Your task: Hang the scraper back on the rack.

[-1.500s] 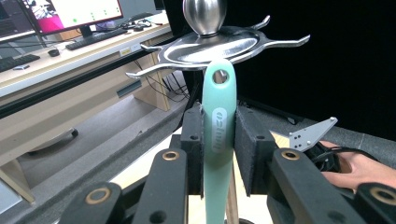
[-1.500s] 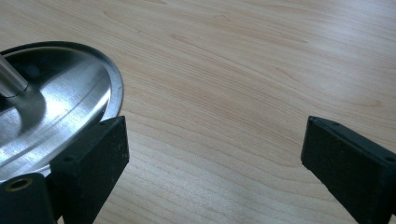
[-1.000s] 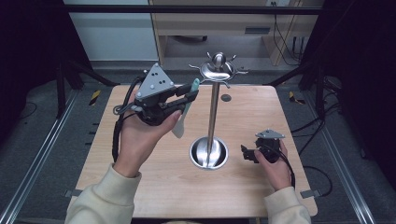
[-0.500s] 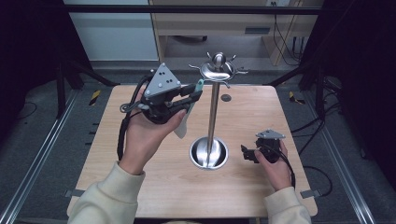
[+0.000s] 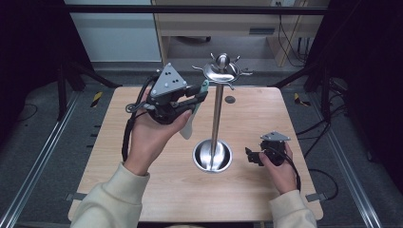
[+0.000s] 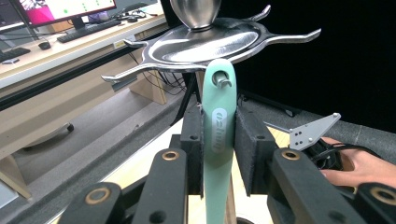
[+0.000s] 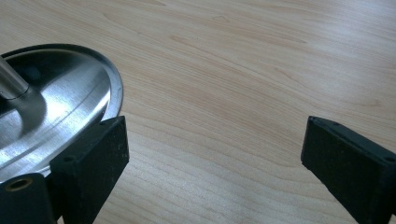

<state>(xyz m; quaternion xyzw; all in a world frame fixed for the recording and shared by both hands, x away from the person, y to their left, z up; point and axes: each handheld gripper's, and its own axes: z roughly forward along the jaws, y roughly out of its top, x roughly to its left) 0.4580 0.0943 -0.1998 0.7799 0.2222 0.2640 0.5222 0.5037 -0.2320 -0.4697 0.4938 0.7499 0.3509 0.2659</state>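
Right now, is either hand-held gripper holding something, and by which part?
The left hand-held gripper clamps the green spatula by its handle, below the hanging hole. The right hand-held gripper is open, holding nothing.

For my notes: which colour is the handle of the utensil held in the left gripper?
Pale mint green handle; the left gripper view shows it best.
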